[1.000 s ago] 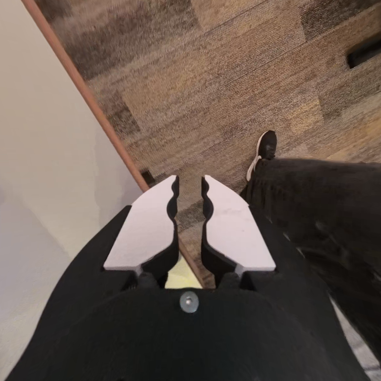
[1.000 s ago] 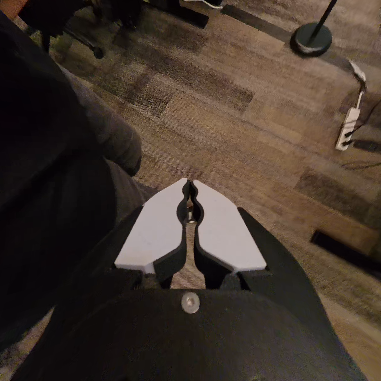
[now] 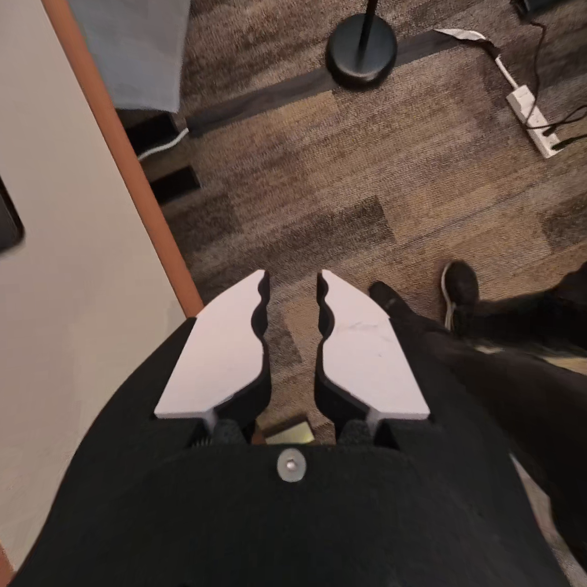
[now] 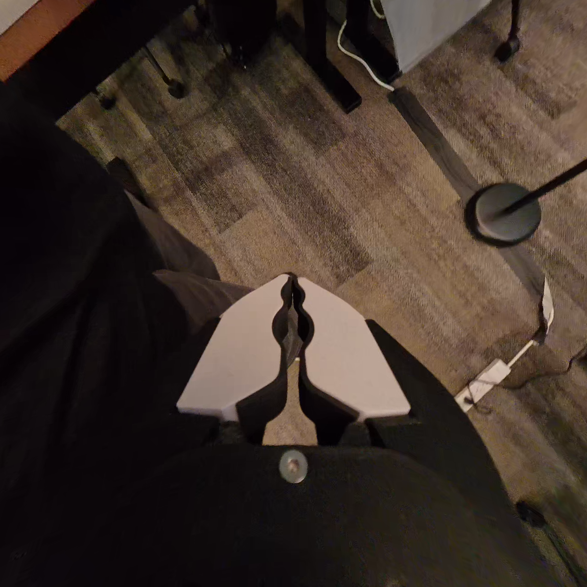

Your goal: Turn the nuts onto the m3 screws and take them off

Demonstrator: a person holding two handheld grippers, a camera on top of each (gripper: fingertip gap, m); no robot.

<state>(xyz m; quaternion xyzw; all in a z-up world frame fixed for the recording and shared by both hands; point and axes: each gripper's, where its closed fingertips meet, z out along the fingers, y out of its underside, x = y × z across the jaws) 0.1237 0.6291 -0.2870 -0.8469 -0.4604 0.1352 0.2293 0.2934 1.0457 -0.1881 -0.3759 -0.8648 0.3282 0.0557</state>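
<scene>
M3 screw or nut: not identifiable for certain in either view. Only candidate a small dark metallic sliver [image 4: 293,341] seen inside the scalloped notch of the right gripper [image 4: 292,281]; too dim and small to call screw or nut. Right fingers pressed together at the tips, apparently pinching that sliver in the notch. Left gripper [image 3: 291,276] spread, clear gap between the white fingers [image 3: 222,355], nothing held.

Both grippers off the work surface, pointed down at patterned carpet [image 3: 317,197]. White table with wood edge [image 3: 133,178] at the left of the left view; dark trouser leg [image 3: 476,381] and shoe [image 3: 460,286] at the right. Lamp base [image 4: 503,216] and power strip [image 4: 482,381] on the floor.

Handling judgement: tiny, light, rigid steel, smooth and slippery; easy to drop and lose on carpet. Best held across the nut's flats or on the screw head, seated in a finger notch, threads left free. Firm steady pinch needed, axis aligned before turning, else cross-threading or pop-out likely.
</scene>
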